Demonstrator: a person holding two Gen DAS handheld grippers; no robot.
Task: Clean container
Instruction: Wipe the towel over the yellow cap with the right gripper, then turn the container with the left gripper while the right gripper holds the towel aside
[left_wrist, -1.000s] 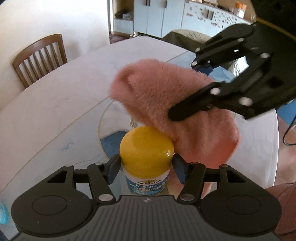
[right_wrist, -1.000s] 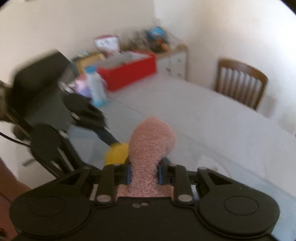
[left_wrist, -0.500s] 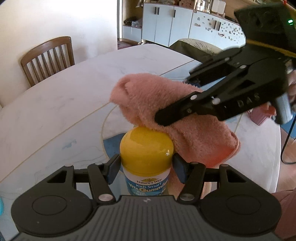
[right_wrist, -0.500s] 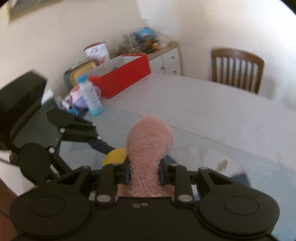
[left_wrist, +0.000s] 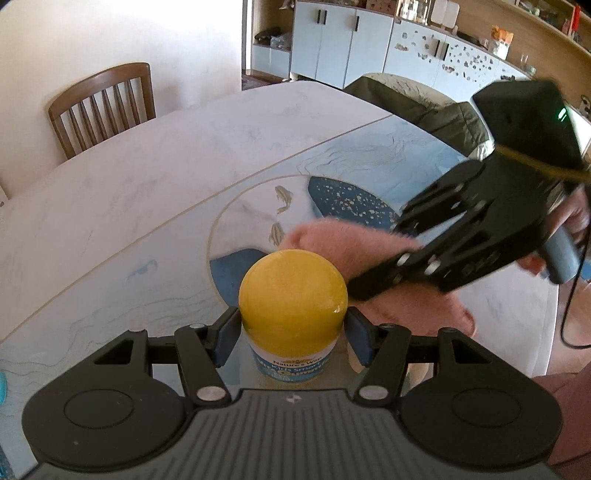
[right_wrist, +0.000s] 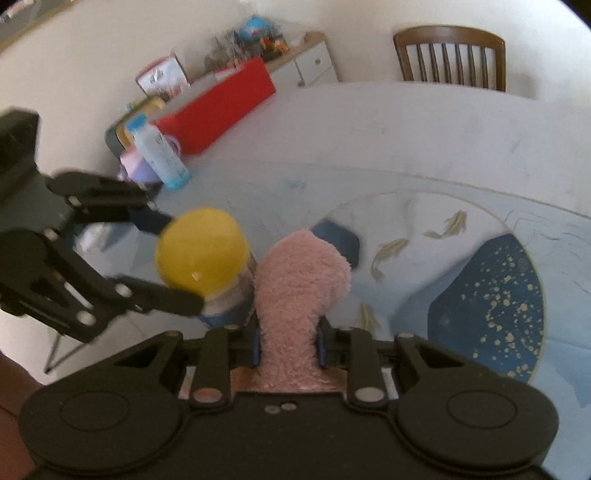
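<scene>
A vitamin bottle (left_wrist: 291, 321) with a yellow cap and a white and blue label stands upright on the table. My left gripper (left_wrist: 291, 338) is shut on it just under the cap. My right gripper (right_wrist: 288, 345) is shut on a fluffy pink cloth (right_wrist: 301, 291). In the left wrist view the pink cloth (left_wrist: 373, 254) lies against the bottle's right side, below the cap's top, with the right gripper (left_wrist: 373, 288) coming in from the right. The right wrist view has the bottle (right_wrist: 207, 262) just left of the cloth, clamped by the left gripper's fingers (right_wrist: 166, 295).
The table (left_wrist: 147, 192) is white marble with a blue fish-pattern glass inlay (right_wrist: 487, 306). A wooden chair (left_wrist: 103, 107) stands at its far edge. A blue-capped drink bottle (right_wrist: 159, 153), a red box (right_wrist: 221, 107) and clutter sit near the left gripper. A person's hand (left_wrist: 576, 221) holds the right gripper.
The pink cloth has come down from on top of the yellow cap to the bottle's right side, and the right gripper has dropped lower. The left gripper still holds the bottle in place.
</scene>
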